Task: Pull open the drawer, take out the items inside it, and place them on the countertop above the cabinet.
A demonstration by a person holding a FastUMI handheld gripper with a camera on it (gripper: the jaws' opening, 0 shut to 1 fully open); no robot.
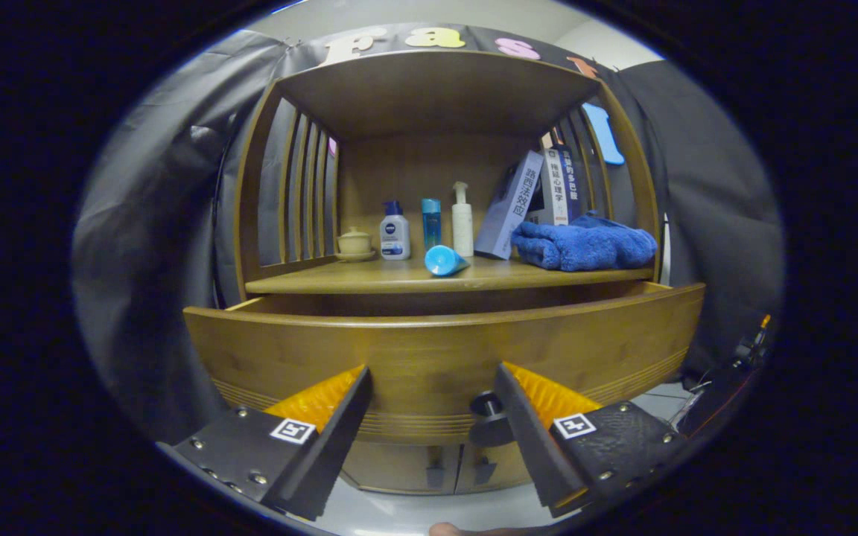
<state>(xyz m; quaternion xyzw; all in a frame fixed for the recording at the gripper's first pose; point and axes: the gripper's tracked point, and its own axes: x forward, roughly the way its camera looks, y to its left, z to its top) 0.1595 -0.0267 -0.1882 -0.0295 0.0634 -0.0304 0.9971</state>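
The drawer (429, 350) appears pulled partway out of the cabinet, its curved wooden front standing forward of the worktop (399, 281) above it, with a dark gap showing along its top edge; the inside is hidden from this low angle, so what it holds cannot be told. The hand-held gripper (433, 394) is released, its fingers spread wide and gripping nothing; the round dark knob (487, 418) sits just beside the right finger, inside the gap, without clear contact. The step in hand looks like the end of the pull or the change to reaching in; the next move calls for lifting the fingers above the drawer front, tipping them down to see inside, and closing on whatever lies there. The cabinet is smooth, warm-toned wood with fine ribbed grooves along the lower drawer front and slatted sides. On the worktop stand a small lidded cup (354, 243), a squat bottle (395, 232), a slim blue bottle (431, 221), a pale pump bottle (462, 221) and leaning books (518, 201); a blue tube (444, 260) lies on its side, and a plush folded blue towel (584, 246) sits to the right
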